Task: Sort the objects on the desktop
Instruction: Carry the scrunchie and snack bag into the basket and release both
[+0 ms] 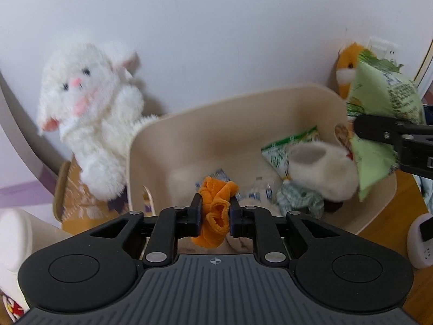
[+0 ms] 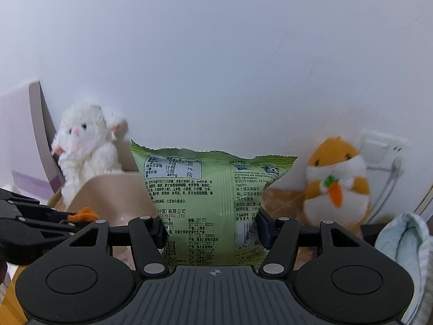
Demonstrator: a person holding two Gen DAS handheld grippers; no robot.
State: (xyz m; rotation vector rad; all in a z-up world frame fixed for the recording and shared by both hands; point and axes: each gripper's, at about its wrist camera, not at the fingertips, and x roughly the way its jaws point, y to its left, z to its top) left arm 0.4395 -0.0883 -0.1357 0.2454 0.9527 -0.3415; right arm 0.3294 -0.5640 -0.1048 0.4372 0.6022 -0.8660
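Note:
My left gripper is shut on a crumpled orange cloth and holds it over the near side of a beige bin. The bin holds a white fluffy slipper, a green snack packet, a small clear bottle and a pale checked cloth. My right gripper is shut on a light green snack bag, held upright above the bin's right side; the bag also shows in the left wrist view. The left gripper's tip with the orange cloth shows at the left of the right wrist view.
A white plush lamb leans on the wall left of the bin. An orange hamster plush sits at the right by a wall socket. A pale blue cloth lies at far right. A white device stands on the wooden desk.

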